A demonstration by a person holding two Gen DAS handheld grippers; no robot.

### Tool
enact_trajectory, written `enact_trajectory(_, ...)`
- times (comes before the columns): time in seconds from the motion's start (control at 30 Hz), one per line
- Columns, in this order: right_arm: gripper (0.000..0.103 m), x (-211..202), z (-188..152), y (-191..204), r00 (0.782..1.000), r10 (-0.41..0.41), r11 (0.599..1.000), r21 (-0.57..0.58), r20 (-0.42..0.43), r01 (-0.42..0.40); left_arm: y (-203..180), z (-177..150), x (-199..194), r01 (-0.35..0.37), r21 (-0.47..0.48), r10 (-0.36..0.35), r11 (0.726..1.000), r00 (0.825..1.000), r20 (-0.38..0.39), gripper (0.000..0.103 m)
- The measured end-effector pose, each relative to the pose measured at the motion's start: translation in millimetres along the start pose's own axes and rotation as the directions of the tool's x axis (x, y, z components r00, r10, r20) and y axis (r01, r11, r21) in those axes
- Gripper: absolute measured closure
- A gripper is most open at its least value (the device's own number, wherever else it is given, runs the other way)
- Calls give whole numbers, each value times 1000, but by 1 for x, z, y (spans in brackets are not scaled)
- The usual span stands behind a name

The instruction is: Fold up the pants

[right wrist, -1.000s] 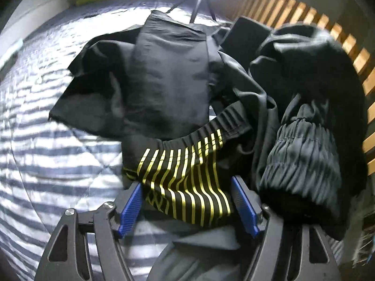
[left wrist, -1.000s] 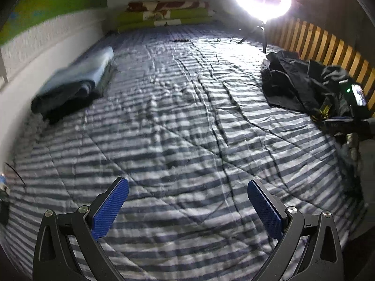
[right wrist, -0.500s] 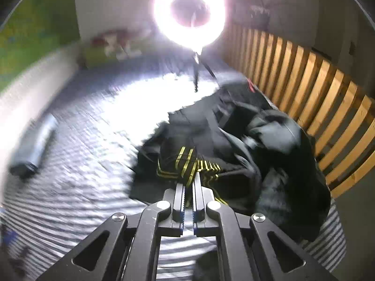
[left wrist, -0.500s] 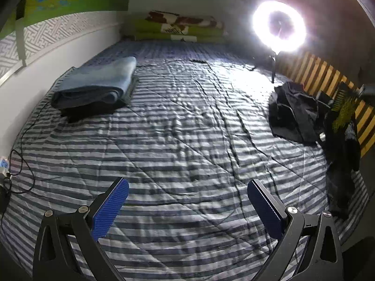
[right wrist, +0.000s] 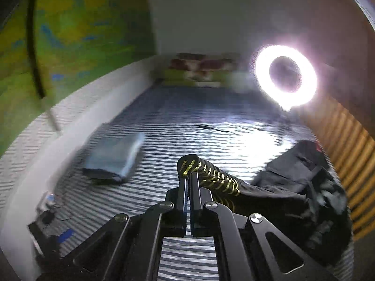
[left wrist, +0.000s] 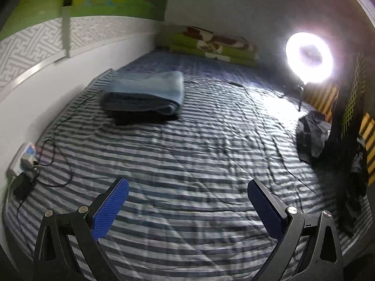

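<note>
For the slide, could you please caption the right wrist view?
Right gripper, jaws shut on the pants by their yellow-striped waistband, lifts them over the striped bed.

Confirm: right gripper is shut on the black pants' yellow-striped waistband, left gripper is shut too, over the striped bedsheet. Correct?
Not quite. The left gripper is open: the left wrist view shows its blue pads wide apart, nothing between them, over the grey-and-white striped bedsheet. The rest holds: the right gripper is shut on the black pants' yellow-striped waistband.
</note>
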State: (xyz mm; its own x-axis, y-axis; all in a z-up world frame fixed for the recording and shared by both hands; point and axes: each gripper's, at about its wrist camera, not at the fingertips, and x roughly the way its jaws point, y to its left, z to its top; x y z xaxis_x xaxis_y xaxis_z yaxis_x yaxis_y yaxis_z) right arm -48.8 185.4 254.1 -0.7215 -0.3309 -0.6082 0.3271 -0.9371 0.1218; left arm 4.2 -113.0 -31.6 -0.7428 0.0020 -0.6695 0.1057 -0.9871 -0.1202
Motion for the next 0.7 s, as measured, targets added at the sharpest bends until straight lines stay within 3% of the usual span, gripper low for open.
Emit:
enact_trajectory(0.2, 102, -13, 24, 96, 981, 192, 975, -114, 27, -188, 57, 3, -12, -58, -91, 61, 994, 998, 23, 1)
enact_trajectory(0.33, 102, -1, 9, 124, 973, 229, 961, -156, -15, -228, 92, 2, -23, -110, -135, 117, 985, 992, 40, 1)
enact_trajectory(0.47, 102, 35, -34, 78, 971, 204, 975, -69, -129, -214, 115, -2, -25, -131, -157, 138, 979, 990, 34, 1)
enact_trajectory(0.57, 102, 59, -87, 16, 968, 124, 992, 15, -219, -124, 110, -5, -15, -131, -125, 133, 983, 991, 6, 1)
enact_trajectory(0.7, 102, 85, -170, -81, 934, 59, 985, 175, -352, 3, 79, -9, 9, -96, -61, 93, 994, 995, -48, 1)
